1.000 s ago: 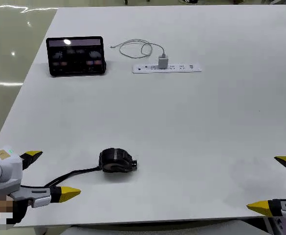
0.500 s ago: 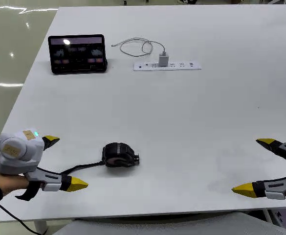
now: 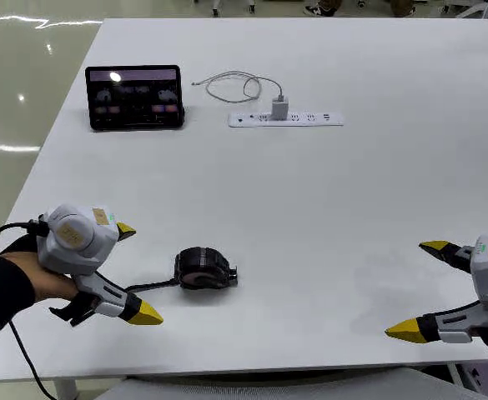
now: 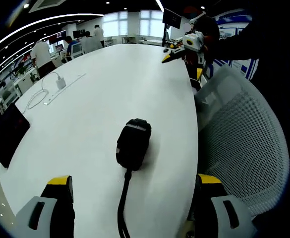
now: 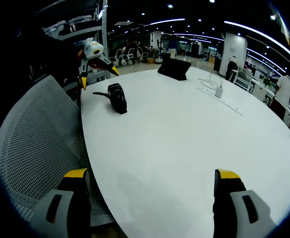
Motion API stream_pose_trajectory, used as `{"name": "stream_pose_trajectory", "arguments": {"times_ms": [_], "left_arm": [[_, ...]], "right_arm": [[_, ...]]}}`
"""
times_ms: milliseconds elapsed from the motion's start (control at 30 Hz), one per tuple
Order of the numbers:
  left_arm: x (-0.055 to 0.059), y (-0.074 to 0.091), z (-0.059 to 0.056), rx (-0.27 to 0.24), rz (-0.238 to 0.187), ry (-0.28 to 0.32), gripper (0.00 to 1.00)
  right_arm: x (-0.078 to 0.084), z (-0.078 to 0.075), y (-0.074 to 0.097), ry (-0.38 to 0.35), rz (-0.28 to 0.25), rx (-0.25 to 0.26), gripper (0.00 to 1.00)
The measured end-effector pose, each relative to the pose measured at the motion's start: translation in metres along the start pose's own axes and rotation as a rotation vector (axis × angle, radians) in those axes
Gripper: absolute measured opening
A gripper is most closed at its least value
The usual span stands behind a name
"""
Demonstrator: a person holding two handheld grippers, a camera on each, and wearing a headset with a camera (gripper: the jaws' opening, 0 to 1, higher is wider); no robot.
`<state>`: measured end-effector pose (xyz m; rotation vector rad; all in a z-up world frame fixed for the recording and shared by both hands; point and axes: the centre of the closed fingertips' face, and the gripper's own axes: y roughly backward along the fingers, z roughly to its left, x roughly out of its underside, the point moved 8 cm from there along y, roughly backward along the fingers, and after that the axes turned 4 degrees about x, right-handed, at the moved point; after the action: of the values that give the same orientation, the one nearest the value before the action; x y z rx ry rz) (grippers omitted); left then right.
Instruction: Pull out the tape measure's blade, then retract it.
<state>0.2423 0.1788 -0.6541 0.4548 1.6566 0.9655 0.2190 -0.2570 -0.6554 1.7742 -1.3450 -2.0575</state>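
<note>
A black tape measure lies on the white table near its front edge, a black strap trailing left from it. My left gripper is open just left of it, yellow tips spread around the strap's end. In the left gripper view the tape measure sits straight ahead between the open jaws. My right gripper is open far to the right, near the front edge, with nothing between its fingers. In the right gripper view the tape measure lies far off at the left.
A dark tablet stands at the back left. A white power strip with a plugged charger and coiled cable lies behind the middle. A mesh chair back is below the table's front edge.
Both grippers have moved inward and up onto the table. The left one has come closer to the tape measure. The tape measure has stayed where it was.
</note>
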Motion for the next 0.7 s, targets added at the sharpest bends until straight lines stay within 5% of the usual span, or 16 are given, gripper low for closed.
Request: {"name": "stream_pose_trajectory", "arguments": {"times_ms": [100,433,533,700], "left_arm": [[-0.007,-0.004,0.006,-0.005,0.033,-0.065,0.94],[-0.024,-0.029,0.009,0.061,0.112,-0.141,0.86],[-0.03,-0.037,0.012,0.038,0.122,-0.197,0.84],[-0.038,-0.047,0.013,0.066,0.142,-0.205,0.79]], "right_arm": [[-0.007,-0.001,-0.006,0.023,-0.003,-0.013,1.0],[-0.03,0.006,-0.038,0.091,-0.013,-0.09,1.0],[-0.035,0.01,-0.05,0.11,-0.01,-0.121,1.0],[-0.043,0.009,-0.07,0.147,-0.011,-0.164,0.98]]}}
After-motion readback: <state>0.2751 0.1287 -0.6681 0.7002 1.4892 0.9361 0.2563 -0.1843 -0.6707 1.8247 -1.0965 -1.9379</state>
